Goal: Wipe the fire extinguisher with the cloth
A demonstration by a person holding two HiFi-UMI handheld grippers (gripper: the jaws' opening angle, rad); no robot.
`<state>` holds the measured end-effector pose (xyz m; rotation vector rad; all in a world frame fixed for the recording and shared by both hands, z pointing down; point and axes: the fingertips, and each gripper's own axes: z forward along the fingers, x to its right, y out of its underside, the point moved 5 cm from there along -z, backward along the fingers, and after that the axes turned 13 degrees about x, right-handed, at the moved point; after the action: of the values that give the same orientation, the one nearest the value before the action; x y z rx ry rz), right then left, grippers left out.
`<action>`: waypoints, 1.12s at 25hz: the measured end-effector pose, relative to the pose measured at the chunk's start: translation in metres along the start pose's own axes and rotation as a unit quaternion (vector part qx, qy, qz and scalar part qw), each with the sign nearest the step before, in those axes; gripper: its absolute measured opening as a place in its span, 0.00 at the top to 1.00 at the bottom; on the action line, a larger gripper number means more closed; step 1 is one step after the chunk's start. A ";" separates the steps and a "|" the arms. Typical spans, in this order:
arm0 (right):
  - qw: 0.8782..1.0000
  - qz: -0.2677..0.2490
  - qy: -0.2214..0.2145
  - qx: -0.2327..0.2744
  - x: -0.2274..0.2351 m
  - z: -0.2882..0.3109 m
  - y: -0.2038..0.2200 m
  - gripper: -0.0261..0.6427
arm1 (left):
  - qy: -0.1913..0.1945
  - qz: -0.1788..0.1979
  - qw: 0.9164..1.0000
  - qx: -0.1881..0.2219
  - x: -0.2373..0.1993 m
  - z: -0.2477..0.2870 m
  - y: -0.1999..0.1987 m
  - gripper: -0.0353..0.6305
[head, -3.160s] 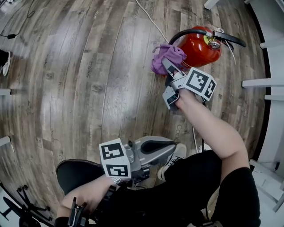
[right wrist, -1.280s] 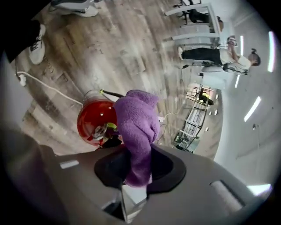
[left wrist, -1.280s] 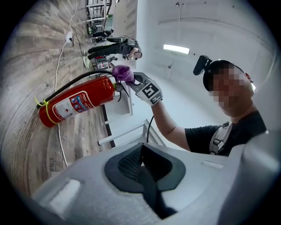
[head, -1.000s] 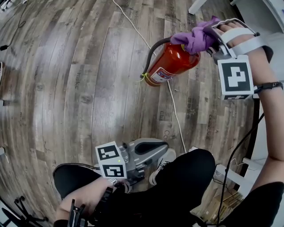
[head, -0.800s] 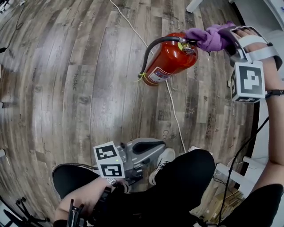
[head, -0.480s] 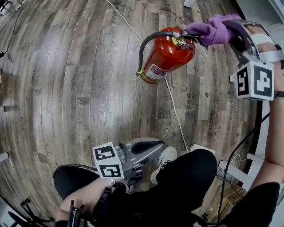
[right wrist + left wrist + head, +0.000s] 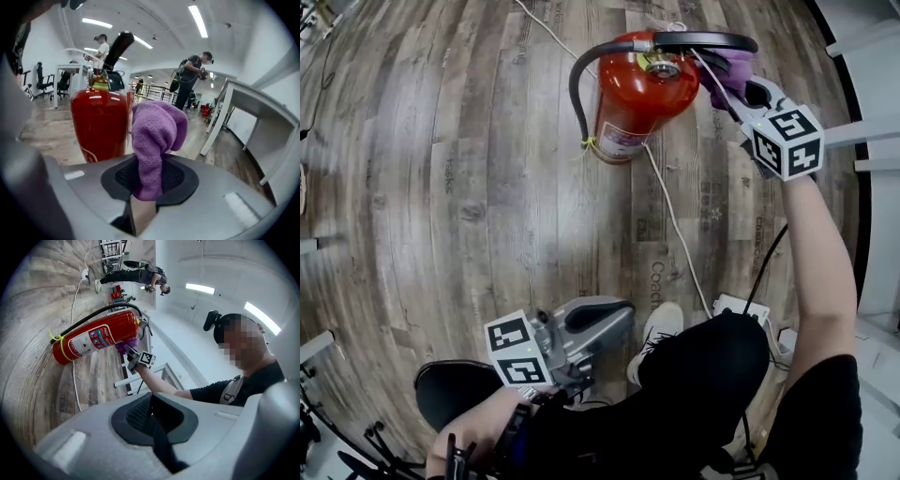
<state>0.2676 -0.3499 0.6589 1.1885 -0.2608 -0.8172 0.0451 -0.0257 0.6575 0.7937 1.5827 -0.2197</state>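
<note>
Where jaws meet, right hand-held gripper (image 7: 739, 92) pinches cloth (image 7: 157, 136).

Left gripper (image 7: 614, 317): you keep it low at 7 o'clock, jaws together.
Right gripper (image 7: 736, 89): your arm reaches to 1 o'clock, jaws clamped on the cloth (image 7: 157, 136).

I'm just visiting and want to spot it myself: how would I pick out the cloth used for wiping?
Find the red metal fire extinguisher standing on the wood-plank floor. Beside its top, near the black handle, the right gripper pinches a bunched purple terry cloth. It is the only soft, purple thing there.
</note>
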 end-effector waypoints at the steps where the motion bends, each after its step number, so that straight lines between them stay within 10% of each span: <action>1: 1.000 0.016 -0.007 0.004 -0.005 0.009 0.006 0.83 | -0.001 0.001 1.000 0.000 0.000 0.001 0.001 0.95; 8: 0.989 -0.114 -0.091 0.004 -0.048 0.057 0.008 0.83 | -0.031 0.007 0.999 0.010 -0.008 -0.003 0.002 0.95; 15: 0.918 -0.369 -0.132 -0.060 -0.074 0.088 0.083 0.84 | -0.054 0.014 0.998 0.016 -0.012 -0.008 0.004 0.95; 25: 0.867 -0.385 -0.219 -0.228 -0.131 0.124 0.250 0.84 | -0.074 0.004 0.997 0.014 -0.022 -0.001 0.012 0.95; 28: 0.870 -0.372 -0.218 -0.240 -0.135 0.125 0.259 0.84 | -0.077 0.005 0.997 0.013 -0.025 0.000 0.013 0.95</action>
<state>0.2113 -0.3126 0.9697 0.5926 0.0591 -1.7243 0.0517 -0.0253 0.6850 0.7854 1.4330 -0.2891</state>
